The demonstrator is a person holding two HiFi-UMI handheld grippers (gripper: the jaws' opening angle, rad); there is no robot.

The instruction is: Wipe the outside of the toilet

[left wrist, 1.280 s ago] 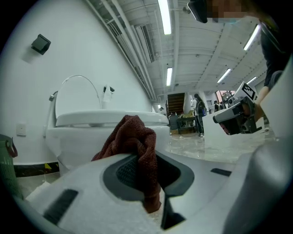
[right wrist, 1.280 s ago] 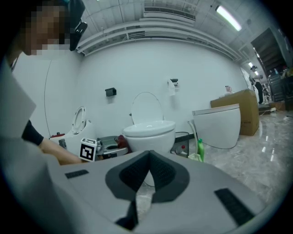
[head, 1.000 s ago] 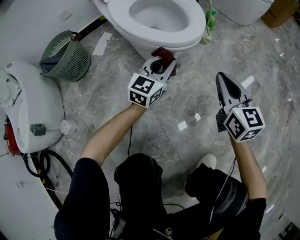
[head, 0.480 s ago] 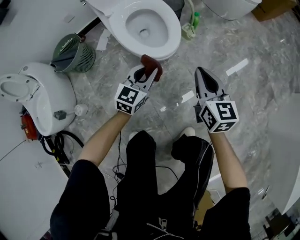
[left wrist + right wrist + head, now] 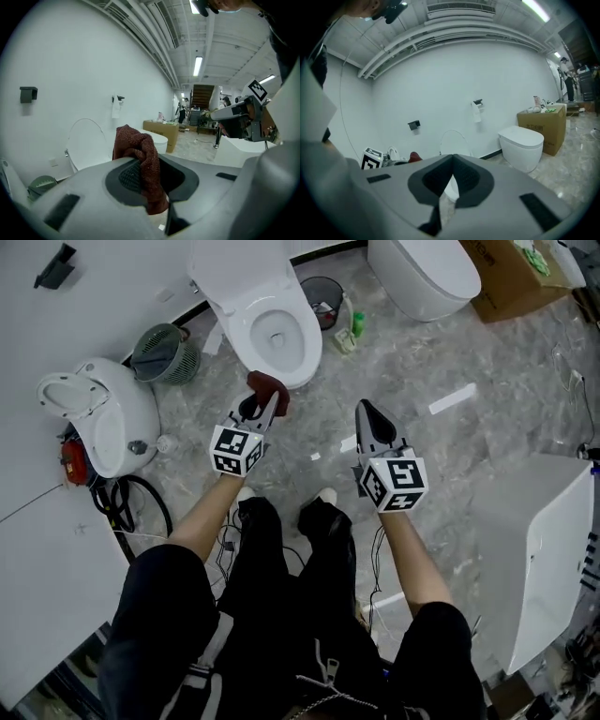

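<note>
A white toilet [image 5: 267, 329] with its lid raised stands against the wall at the top of the head view; it also shows as the toilet [image 5: 91, 147] and the toilet [image 5: 452, 143] in the gripper views. My left gripper [image 5: 265, 397] is shut on a dark red cloth [image 5: 269, 387], held in the air in front of the bowl and apart from it. The cloth [image 5: 140, 159] hangs bunched between the jaws. My right gripper [image 5: 368, 418] is shut and holds nothing, level with the left one over the floor.
A green basket [image 5: 169, 354] and a detached white toilet part [image 5: 103, 418] lie left of the toilet. A small black bin [image 5: 323, 292] and a green bottle [image 5: 354, 326] stand to its right. A second toilet [image 5: 427, 273], a cardboard box [image 5: 511, 273] and a white fixture [image 5: 544, 559] lie further right.
The head view has risen and pulled back from the toilet. Both grippers have drawn away from the bowl; the left one still holds the cloth, now clear of the toilet's front.
</note>
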